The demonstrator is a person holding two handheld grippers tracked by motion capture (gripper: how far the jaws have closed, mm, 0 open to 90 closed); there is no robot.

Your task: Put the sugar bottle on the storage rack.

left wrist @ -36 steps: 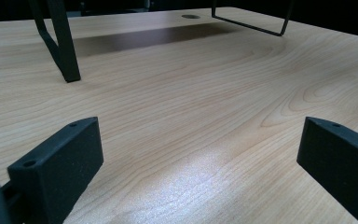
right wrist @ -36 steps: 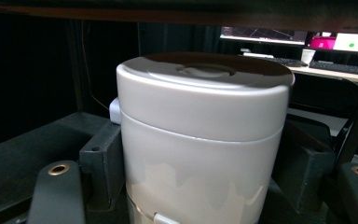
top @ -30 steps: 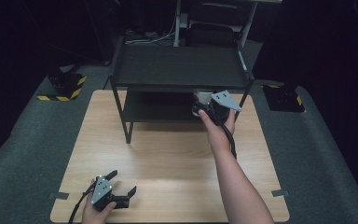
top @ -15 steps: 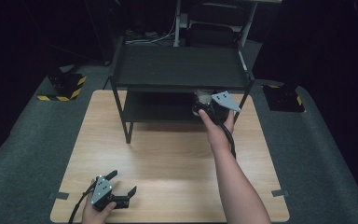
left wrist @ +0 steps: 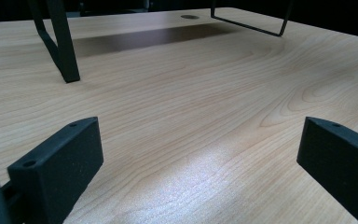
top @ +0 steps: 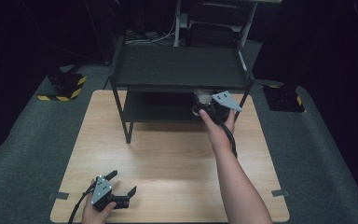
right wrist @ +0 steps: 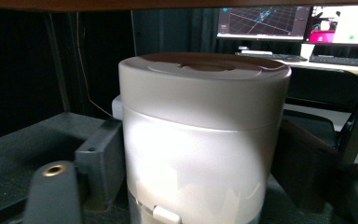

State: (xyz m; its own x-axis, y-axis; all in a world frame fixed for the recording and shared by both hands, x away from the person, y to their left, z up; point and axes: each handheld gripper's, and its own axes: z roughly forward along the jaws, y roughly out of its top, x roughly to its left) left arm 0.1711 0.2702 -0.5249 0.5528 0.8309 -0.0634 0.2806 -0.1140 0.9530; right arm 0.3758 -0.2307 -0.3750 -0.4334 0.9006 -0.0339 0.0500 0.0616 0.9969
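A white cylindrical canister (right wrist: 205, 116) with a lid stands on the right end of the black rack's lower shelf (top: 158, 109). My right gripper (top: 209, 103) is shut on it, one black finger (right wrist: 100, 158) pressed to each side. In the high view the canister (top: 204, 96) peeks out under the top shelf, just ahead of the hand. My left gripper (top: 122, 183) rests low at the front left of the wooden table (top: 168, 154). Its jaws stand wide open with nothing between them, over bare wood (left wrist: 200, 154).
The two-tier black rack (top: 179, 65) takes up the back of the table; its front left leg (left wrist: 63, 46) stands ahead of the left gripper. Monitors (right wrist: 298, 21) and a desk lie beyond the rack. Grey carpet surrounds the table.
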